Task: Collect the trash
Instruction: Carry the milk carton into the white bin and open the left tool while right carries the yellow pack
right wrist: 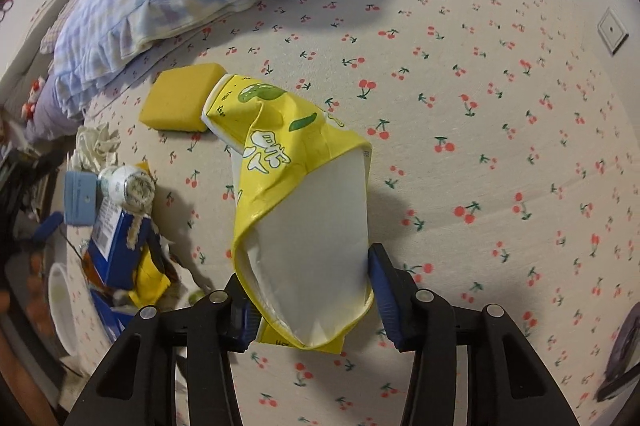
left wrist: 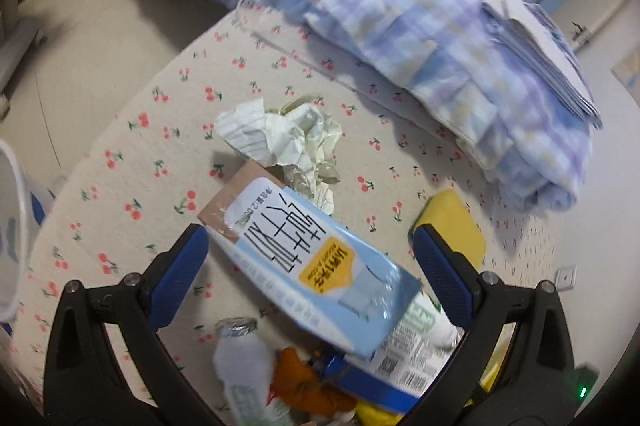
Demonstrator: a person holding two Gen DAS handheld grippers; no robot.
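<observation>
Broadly, the collecting is judged to be only partly done, since much litter is seen lying on the cherry-print bedsheet (right wrist: 500,86), beside the folded checked blanket (left wrist: 400,6). No bin can be identified with certainty; a white rim at the left edge of the left wrist view may be one, but that cannot be told.

A heap of mixed trash (right wrist: 120,246) is seen near the bed's edge: blue cartons, a yellow wrapper and a small white bottle (right wrist: 128,186). A pale-blue milk carton (left wrist: 320,262) is found lying tilted across this heap, directly between the fingers of the left gripper (left wrist: 310,266). Those fingers are spread wide, and neither pad is shown touching the carton, so it is judged as not yet grasped. Just beyond it, crumpled paper (left wrist: 288,142) is left on the sheet, and a yellow sponge (left wrist: 452,222) is seen just past the right-hand finger.

A crushed yellow paper cup (right wrist: 296,194) is pinched by the right gripper (right wrist: 308,294), its white open mouth being squeezed between the two pads while its base points away toward the sponge. This piece is judged as picked up but not yet dropped anywhere. The carton, the paper and the heap are left to be gathered.
</observation>
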